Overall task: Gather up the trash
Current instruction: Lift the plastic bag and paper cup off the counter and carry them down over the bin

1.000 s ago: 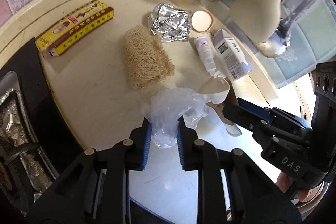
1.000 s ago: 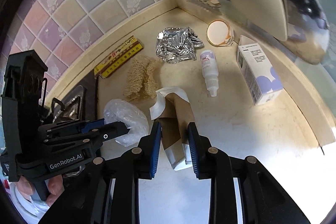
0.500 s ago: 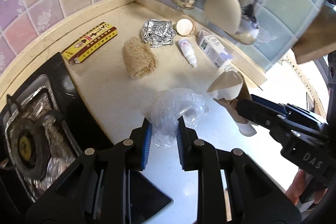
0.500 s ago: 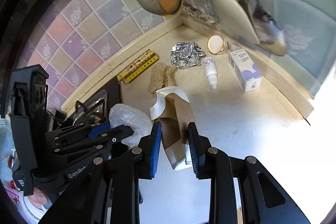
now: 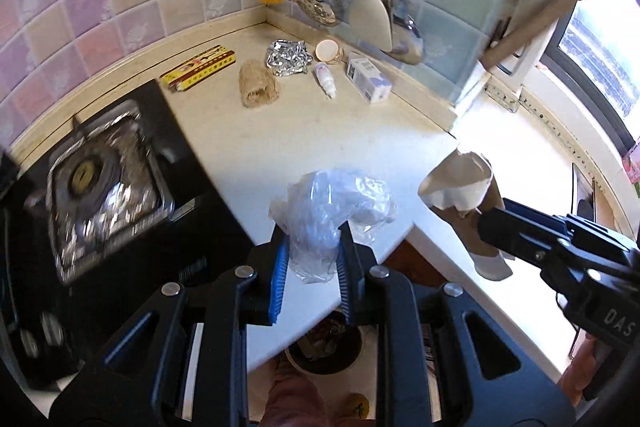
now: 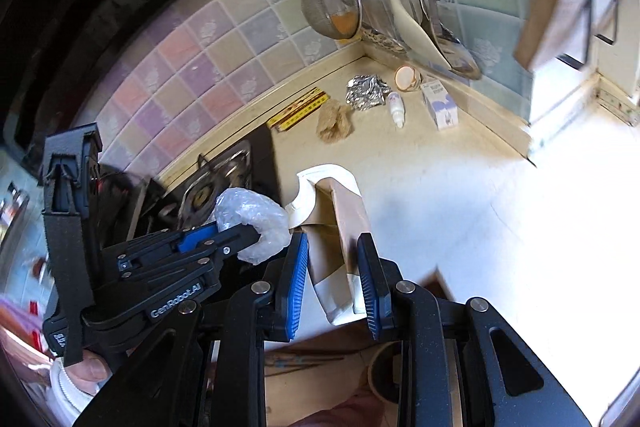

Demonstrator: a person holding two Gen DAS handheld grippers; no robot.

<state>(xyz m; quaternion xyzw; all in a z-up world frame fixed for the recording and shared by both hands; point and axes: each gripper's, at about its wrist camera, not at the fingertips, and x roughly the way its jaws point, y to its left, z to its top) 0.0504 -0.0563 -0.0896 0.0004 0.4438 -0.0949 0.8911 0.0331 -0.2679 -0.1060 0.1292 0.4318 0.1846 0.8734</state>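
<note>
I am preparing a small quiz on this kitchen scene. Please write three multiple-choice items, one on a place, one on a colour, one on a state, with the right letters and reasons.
1. Where does the crumpled foil lie?
A. in the countertop's far corner
B. on the stove
C. in the bin

2. What colour are the gripper pads?
A. red
B. blue
C. green

3. What is the left gripper doing?
A. standing open, empty
B. shut on the clear plastic bag
C. shut on a bottle

Answers: 1 A, it lies beside the loofah near the tiled walls. 2 B, blue strips line the fingers. 3 B, the bag is pinched between the pads.
</note>
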